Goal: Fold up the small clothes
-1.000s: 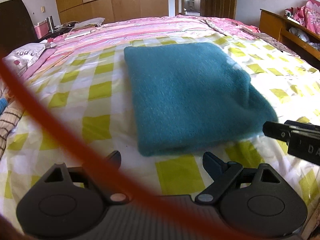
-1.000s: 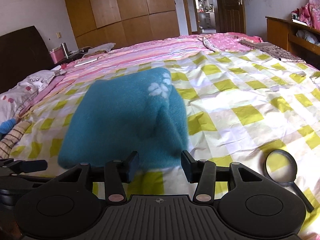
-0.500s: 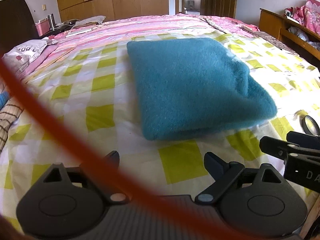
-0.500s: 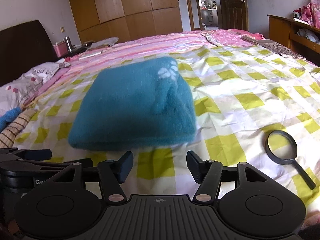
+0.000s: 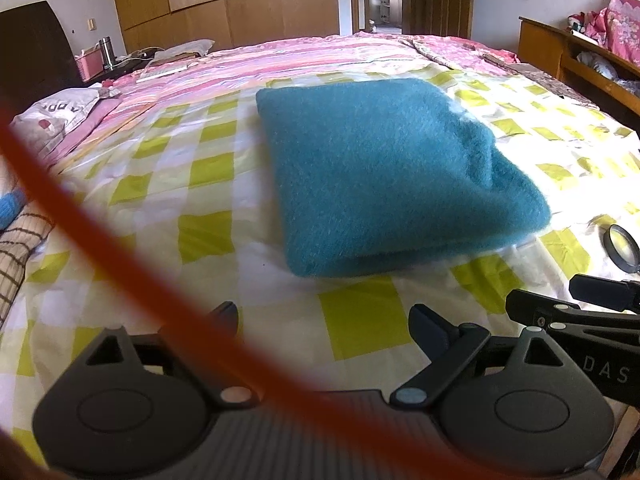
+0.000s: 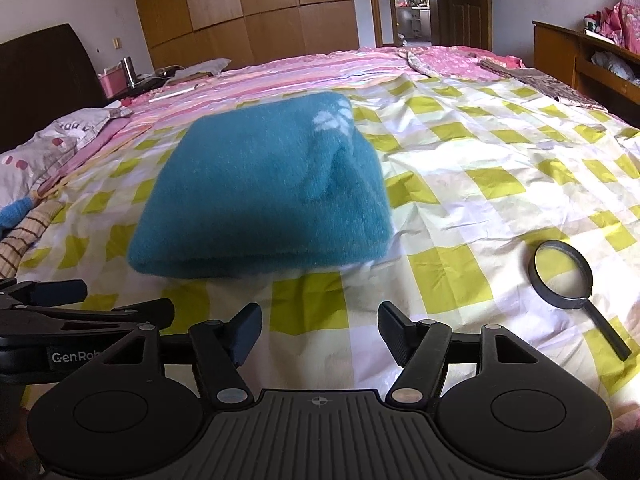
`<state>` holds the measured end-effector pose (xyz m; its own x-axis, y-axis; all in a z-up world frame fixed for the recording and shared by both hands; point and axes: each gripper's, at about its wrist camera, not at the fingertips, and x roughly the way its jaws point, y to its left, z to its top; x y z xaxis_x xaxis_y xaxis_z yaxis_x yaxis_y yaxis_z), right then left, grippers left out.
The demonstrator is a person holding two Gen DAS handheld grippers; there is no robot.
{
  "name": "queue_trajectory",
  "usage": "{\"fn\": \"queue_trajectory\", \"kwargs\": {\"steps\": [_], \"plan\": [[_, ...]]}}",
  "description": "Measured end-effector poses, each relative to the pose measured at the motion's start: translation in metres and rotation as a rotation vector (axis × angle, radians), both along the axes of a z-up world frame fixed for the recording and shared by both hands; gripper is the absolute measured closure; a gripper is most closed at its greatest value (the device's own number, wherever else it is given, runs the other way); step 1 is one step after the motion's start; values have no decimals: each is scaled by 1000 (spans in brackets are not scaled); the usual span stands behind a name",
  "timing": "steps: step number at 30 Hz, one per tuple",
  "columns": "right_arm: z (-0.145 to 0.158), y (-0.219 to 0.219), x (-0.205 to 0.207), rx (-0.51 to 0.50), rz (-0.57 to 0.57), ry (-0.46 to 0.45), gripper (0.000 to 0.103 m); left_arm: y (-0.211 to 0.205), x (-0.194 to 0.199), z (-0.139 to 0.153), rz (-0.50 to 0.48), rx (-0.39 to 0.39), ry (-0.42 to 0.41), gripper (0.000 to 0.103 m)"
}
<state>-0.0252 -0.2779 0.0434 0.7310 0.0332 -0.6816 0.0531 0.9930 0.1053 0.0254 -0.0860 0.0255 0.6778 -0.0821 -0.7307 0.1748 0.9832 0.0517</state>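
A teal fuzzy garment [image 5: 380,176] [image 6: 268,196] lies folded into a thick rectangle on the yellow-and-white checked bedsheet [image 5: 208,240]; a white paw print shows near its far corner in the right wrist view. My left gripper [image 5: 324,320] stands open just short of the garment's near edge, with only sheet between its fingers. My right gripper [image 6: 320,330] sits beside it, its jaws still opening and nothing between them. Each gripper's tip shows at the edge of the other's view.
A black magnifying glass [image 6: 568,280] lies on the sheet to the right of the garment. Striped and blue clothes [image 6: 24,232] sit at the bed's left edge beside a pillow [image 6: 48,148]. A blurred orange cord [image 5: 120,276] crosses the left wrist view. A wooden shelf [image 6: 588,56] stands at the right.
The right gripper's jaws have spread wider and drawn back from the garment, which now lies flat and free. The left gripper also sits a little further back from the garment's edge.
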Motion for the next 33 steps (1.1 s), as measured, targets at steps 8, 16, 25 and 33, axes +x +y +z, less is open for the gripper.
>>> {"fn": "queue_trajectory", "kwargs": {"steps": [8, 16, 25, 33], "plan": [[-3, 1, 0, 3, -5, 23, 38, -1, -2, -2, 6, 25, 4, 6], [-4, 2, 0, 2, -6, 34, 38, -1, -4, -3, 9, 34, 7, 7], [-5, 2, -2, 5, -8, 38, 38, 0, -7, -3, 13, 37, 6, 7], [-5, 2, -2, 5, -9, 39, 38, 1, -8, -4, 17, 35, 10, 8]]}}
